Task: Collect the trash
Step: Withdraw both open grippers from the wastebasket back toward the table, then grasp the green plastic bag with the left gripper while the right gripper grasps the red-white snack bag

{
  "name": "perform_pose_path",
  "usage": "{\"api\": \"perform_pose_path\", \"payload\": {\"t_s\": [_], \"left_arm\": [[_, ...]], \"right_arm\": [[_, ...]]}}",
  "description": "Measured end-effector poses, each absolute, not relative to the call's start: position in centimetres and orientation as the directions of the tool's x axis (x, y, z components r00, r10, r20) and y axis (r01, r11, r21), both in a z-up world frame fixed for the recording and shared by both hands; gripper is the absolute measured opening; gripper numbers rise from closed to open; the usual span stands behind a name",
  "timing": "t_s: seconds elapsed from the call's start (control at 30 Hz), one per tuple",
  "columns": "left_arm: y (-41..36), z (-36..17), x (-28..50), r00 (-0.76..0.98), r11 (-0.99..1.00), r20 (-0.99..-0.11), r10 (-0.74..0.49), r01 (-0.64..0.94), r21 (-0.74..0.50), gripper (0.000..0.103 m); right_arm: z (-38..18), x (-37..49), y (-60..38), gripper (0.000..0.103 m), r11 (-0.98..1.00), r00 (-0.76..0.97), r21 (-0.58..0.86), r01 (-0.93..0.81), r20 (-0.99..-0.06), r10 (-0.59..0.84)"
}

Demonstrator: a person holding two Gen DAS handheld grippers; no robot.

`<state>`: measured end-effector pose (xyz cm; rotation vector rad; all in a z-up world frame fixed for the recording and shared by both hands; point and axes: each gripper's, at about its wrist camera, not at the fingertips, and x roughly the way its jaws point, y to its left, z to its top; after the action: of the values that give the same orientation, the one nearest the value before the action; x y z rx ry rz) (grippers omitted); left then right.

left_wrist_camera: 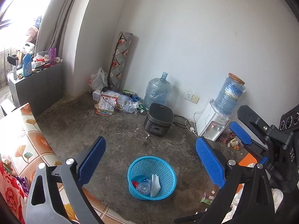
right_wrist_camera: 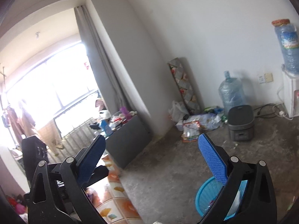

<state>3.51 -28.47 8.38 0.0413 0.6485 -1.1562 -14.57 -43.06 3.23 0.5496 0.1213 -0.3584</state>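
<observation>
A blue mesh trash basket [left_wrist_camera: 152, 177] stands on the concrete floor below my left gripper [left_wrist_camera: 150, 145], which is open and empty. It holds a clear plastic bottle [left_wrist_camera: 143, 185], a white paper scrap [left_wrist_camera: 155, 184] and something red. The basket also shows in the right wrist view [right_wrist_camera: 205, 196], partly hidden behind my right finger. My right gripper [right_wrist_camera: 152, 145] is open and empty, high above the floor; it also shows at the right of the left wrist view [left_wrist_camera: 241, 134]. Loose wrappers [left_wrist_camera: 232, 141] lie by the water dispenser. A green wrapper [left_wrist_camera: 206, 199] lies right of the basket.
A black rice cooker [left_wrist_camera: 158, 119], a water jug [left_wrist_camera: 157, 91] and a white dispenser [left_wrist_camera: 213, 123] stand along the wall. Bags and packets [left_wrist_camera: 112, 100] pile in the corner. A patterned table edge [left_wrist_camera: 28, 140] is at left, a dark cabinet [left_wrist_camera: 37, 87] behind it.
</observation>
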Motion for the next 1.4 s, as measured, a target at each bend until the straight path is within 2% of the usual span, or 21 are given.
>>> {"api": "perform_pose_path", "payload": {"t_s": [0.2, 0.3, 0.63, 0.8, 1.0, 1.23, 1.4], "left_arm": [[-27.5, 8.8, 3.6, 0.257, 0.434, -0.486, -0.835, 0.852, -0.294, 0.095], [-27.2, 9.0, 3.6, 0.265, 0.439, -0.481, -0.835, 0.850, -0.293, 0.095], [-25.6, 9.5, 3.7, 0.281, 0.451, -0.468, -0.838, 0.840, -0.302, 0.095], [-22.6, 10.5, 3.6, 0.292, 0.448, -0.435, -0.852, 0.836, -0.316, 0.095], [-15.6, 11.5, 3.6, 0.368, 0.500, -0.406, -0.836, 0.816, -0.290, 0.095], [-5.3, 12.1, 4.7, 0.557, 0.661, -0.380, -0.739, 0.708, -0.249, 0.095], [0.3, 11.4, 5.4, 0.624, 0.725, -0.373, -0.687, 0.628, -0.284, 0.095]], "right_arm": [[3.4, -14.1, -43.1, 0.095, 0.748, 0.974, 0.624, 0.226, -0.161, -0.160], [3.5, -14.2, -42.9, 0.095, 0.724, 0.981, 0.662, 0.193, -0.124, -0.148], [5.4, -14.9, -40.9, 0.095, 0.806, 0.983, 0.565, 0.177, -0.061, -0.174], [4.4, -13.5, -39.7, 0.095, 0.790, 0.991, 0.599, 0.128, -0.114, -0.075], [3.5, -11.9, -36.5, 0.095, 0.824, 0.982, 0.557, 0.106, -0.191, 0.003], [3.4, -11.0, -34.7, 0.093, 0.872, 0.961, 0.450, 0.192, -0.265, -0.074], [3.7, -10.3, -32.6, 0.088, 0.906, 0.948, 0.357, 0.227, -0.293, -0.122]]}}
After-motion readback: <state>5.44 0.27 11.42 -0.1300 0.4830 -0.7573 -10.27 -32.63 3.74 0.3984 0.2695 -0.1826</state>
